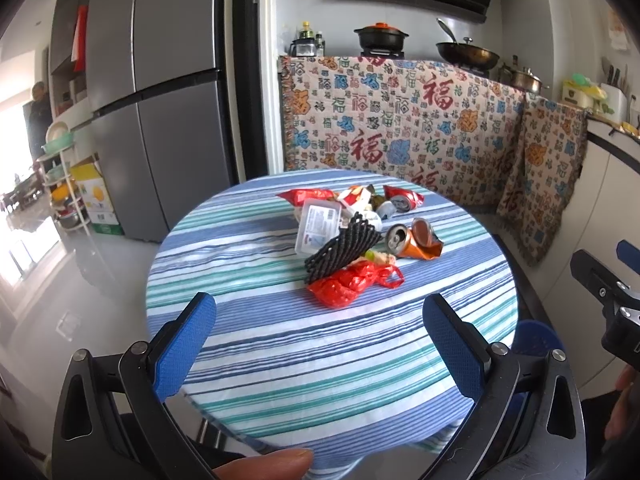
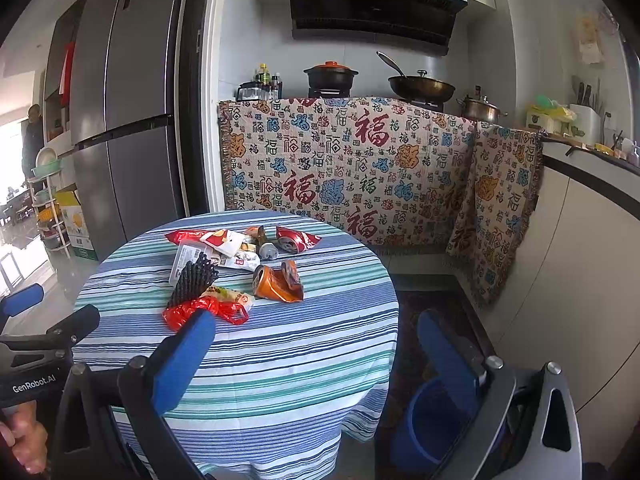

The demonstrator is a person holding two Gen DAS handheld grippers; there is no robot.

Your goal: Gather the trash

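A round surface (image 1: 280, 352) draped in a blue, teal and white striped cloth carries a loose heap of trash at its far middle. The heap holds a crumpled red plastic bag (image 1: 348, 284), a black ribbed mesh sleeve (image 1: 340, 250) leaning over it, a clear hard plastic box (image 1: 318, 228), a crushed orange can (image 1: 416, 242), a dented red can (image 1: 402, 200) and glossy red snack wrappers (image 1: 306, 196).

The left hand-held gripper (image 1: 320, 344) hovers over the near part of the cloth, its blue textured pads spread wide and empty; the red bag lies just ahead, between the finger lines. The right hand-held gripper (image 2: 316, 360) is also spread and empty, over the surface's right edge, with the heap ahead and to its left. A blue bucket (image 2: 420, 428) stands on the floor below it, beside the surface. Bare striped cloth rings the heap on all sides.
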